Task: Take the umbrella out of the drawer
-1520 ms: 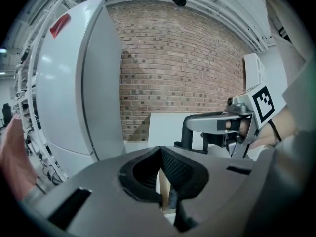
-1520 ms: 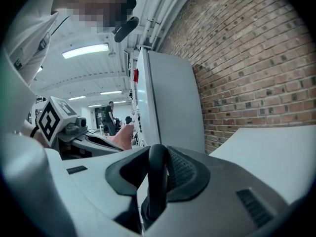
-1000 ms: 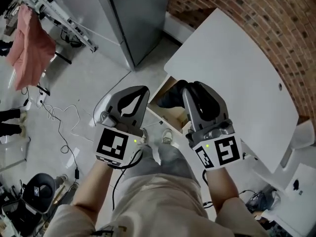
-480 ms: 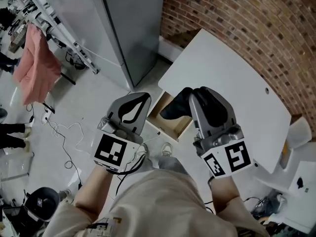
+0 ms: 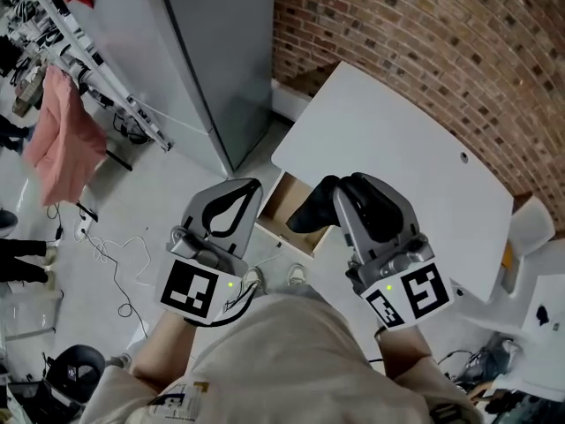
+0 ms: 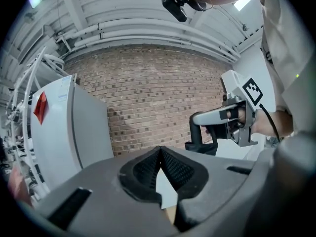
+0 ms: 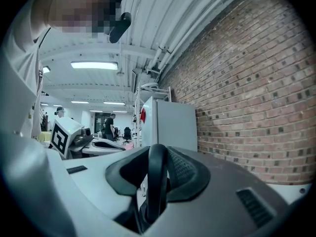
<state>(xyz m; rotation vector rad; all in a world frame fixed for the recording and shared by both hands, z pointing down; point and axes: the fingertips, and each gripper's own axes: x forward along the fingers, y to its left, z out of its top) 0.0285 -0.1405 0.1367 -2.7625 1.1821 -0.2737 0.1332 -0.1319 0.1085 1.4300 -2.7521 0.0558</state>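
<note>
above open drawer (image 5: pixel 284 198), r gripper (image 5: pixel 346 185) clamps umbrella (image 5: pixel 311 212).

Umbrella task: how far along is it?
Done: drawer open, right gripper clamped on the black umbrella. In hand: it hangs above the drawer, apparently clear. Left: perhaps setting it down; the left gripper is shut and empty.
</note>
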